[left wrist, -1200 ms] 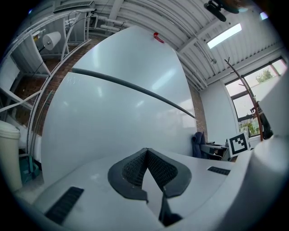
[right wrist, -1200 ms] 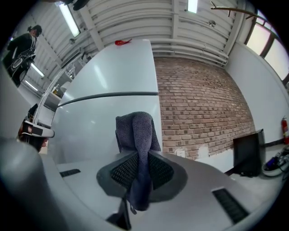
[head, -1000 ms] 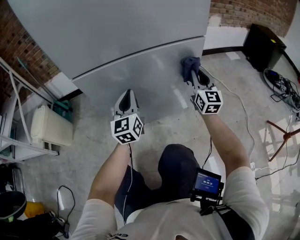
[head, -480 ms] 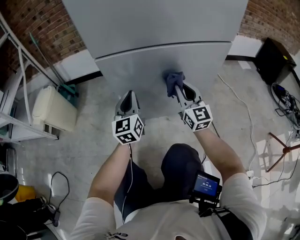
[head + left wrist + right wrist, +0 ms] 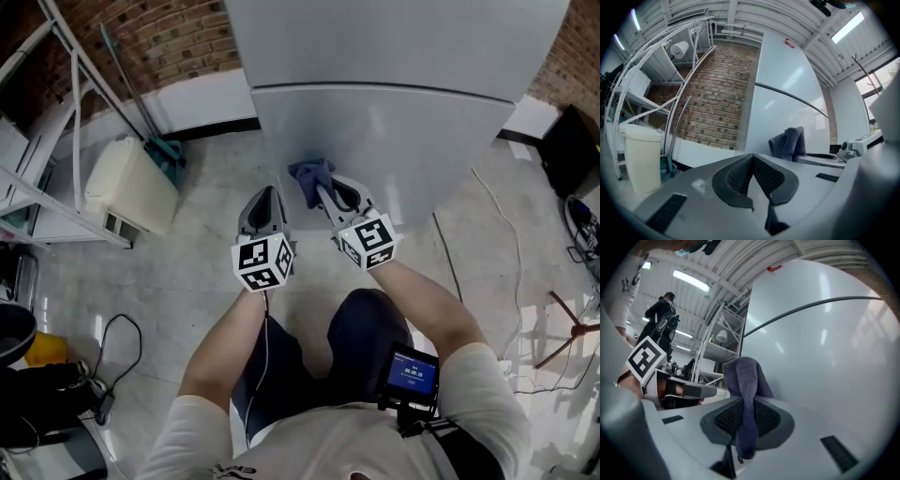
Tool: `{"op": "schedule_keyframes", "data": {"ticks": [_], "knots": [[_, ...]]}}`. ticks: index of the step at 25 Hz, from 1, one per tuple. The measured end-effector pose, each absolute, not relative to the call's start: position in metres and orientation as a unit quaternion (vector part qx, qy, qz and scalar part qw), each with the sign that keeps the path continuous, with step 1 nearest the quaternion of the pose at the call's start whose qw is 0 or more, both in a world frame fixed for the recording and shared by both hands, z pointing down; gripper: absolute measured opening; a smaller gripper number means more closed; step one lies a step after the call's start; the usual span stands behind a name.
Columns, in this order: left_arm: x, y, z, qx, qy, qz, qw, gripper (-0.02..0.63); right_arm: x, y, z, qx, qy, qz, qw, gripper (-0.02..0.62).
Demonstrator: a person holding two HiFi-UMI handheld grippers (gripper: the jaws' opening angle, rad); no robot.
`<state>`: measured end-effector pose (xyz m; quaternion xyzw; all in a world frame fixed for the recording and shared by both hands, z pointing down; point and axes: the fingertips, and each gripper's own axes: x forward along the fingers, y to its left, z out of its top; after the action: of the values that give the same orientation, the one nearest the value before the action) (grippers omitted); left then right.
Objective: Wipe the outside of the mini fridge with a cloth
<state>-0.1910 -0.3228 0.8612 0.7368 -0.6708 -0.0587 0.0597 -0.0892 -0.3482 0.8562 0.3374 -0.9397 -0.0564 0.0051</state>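
The grey mini fridge [image 5: 403, 112] fills the top of the head view, its door seam running across. My right gripper [image 5: 322, 190] is shut on a blue-grey cloth [image 5: 309, 174], which is pressed against the fridge's lower left corner. In the right gripper view the cloth [image 5: 746, 380] sticks up between the pads beside the fridge wall [image 5: 834, 343]. My left gripper [image 5: 263, 204] hangs just left of the fridge, shut with nothing in it; its pads [image 5: 751, 174] meet. From that left gripper view the cloth [image 5: 789, 143] and fridge [image 5: 787, 103] lie ahead to the right.
A cream bin [image 5: 131, 192] and a green dustpan [image 5: 167, 148] stand at the brick wall [image 5: 159, 42] left of the fridge. A white metal rack [image 5: 47, 187] is far left. Cables [image 5: 487, 234] trail on the floor at right, with a black box [image 5: 574, 141] beyond.
The right gripper has carried the cloth leftward and down across the fridge's front, from near its right edge to its lower left corner. The left gripper has kept its place.
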Motion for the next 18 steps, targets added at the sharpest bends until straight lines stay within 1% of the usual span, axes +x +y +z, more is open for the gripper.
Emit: {"op": "schedule_keyframes", "data": {"ticks": [4,8,13,18], "knots": [[-0.216,-0.315,0.868,0.726,-0.683,-0.049,0.061,0.004,-0.129,-0.354,0.872,0.325,-0.945,-0.043,0.017,0.057],[-0.226,-0.311,0.869,0.722,-0.688,-0.044,0.06,0.003,-0.145,-0.365,0.88,0.332,-0.943,-0.024,0.022,0.057],[-0.224,-0.309,0.874,0.725,-0.685,-0.04,0.059,0.003,-0.141,-0.373,0.886,0.342,-0.939,-0.028,0.029,0.057],[-0.208,-0.312,0.875,0.737,-0.672,-0.039,0.061,0.004,-0.116,-0.375,0.887,0.36,-0.932,-0.034,0.033,0.057]]}}
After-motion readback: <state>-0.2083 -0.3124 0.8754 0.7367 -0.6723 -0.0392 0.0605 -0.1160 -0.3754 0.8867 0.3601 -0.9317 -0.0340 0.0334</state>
